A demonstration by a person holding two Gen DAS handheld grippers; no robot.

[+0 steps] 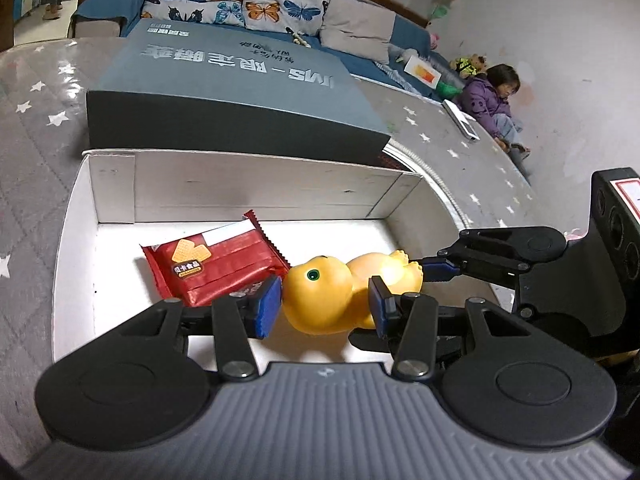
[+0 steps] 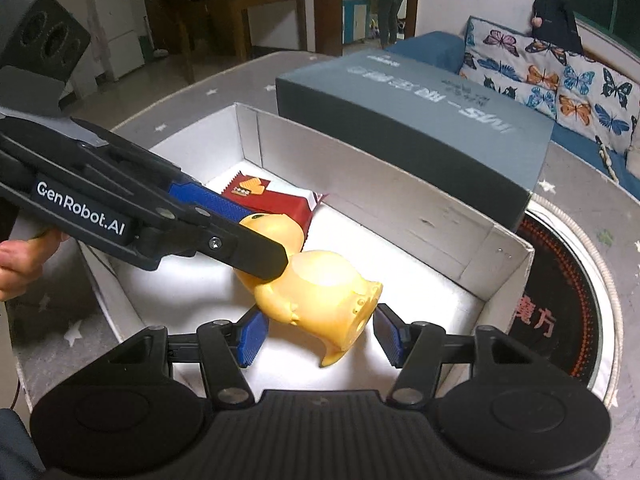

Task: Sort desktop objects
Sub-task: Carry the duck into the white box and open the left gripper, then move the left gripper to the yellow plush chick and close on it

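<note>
Two items point(image 1: 320, 300) in white box point(image 1: 256, 192).

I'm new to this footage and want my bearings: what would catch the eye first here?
A glossy yellow rubber animal toy lies on its side in an open white cardboard box, with both blue-padded grippers closed in around it, the left gripper at its head and the right gripper at its feet. Beside its head lies a red wafer snack packet.
</note>
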